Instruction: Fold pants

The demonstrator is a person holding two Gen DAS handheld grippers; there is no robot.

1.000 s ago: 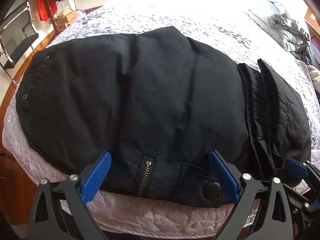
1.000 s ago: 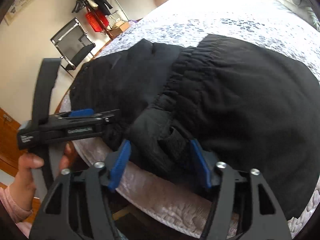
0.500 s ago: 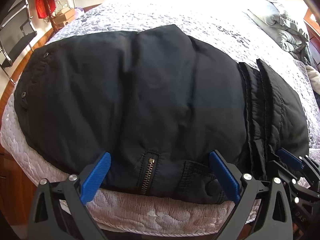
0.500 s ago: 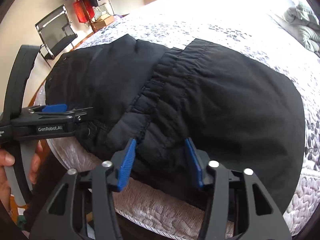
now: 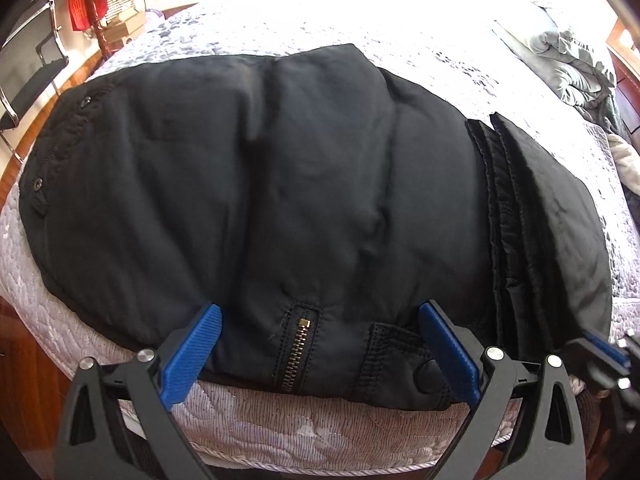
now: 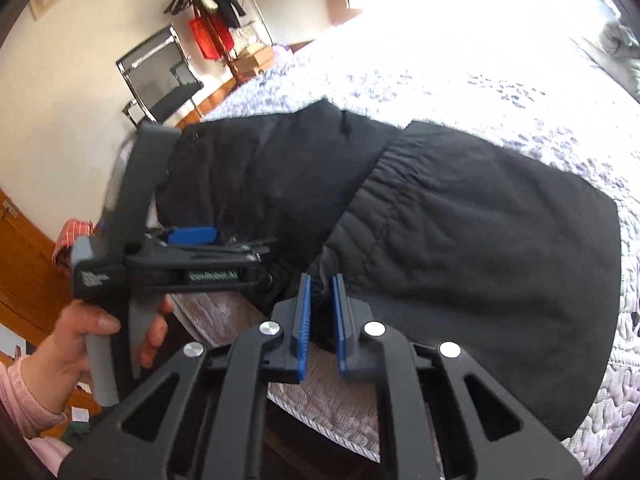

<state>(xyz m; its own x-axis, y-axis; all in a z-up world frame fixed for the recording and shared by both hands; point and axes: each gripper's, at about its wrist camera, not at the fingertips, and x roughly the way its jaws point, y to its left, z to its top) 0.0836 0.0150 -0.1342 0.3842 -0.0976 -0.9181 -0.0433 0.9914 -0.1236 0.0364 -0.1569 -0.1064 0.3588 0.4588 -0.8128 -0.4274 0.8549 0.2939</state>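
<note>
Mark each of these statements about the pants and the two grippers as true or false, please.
1. The right hand-held gripper is wide open. False: its pads are nearly together, pinching an edge of the black pants.
2. The left hand-held gripper is open at the pants' near edge. True.
3. The brass zipper lies between the left gripper's pads. True.
4. The pants hang on the coat rack. False: they lie on the quilted bed.
</note>
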